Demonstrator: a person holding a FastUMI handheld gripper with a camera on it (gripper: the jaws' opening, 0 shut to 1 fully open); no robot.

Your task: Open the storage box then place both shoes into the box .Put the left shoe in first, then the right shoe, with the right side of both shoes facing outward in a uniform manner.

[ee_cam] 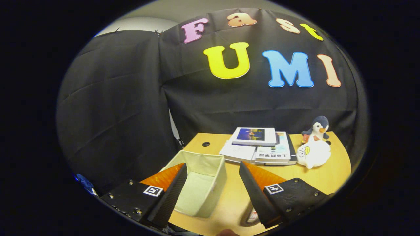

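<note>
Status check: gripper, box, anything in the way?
Gripper open, holding nothing. Storage box open-topped, between the fingers, just ahead. Books and plush toys beyond, off the path.

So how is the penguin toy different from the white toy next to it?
The penguin toy sits upright, while the white plush toy looks slumped low on the table. The penguin is dark and white with an orange beak; the white toy is nearly all white with a yellow mark. The penguin is behind, the white one in front. Both are soft toys beside the books, far beyond the open gripper.
</note>
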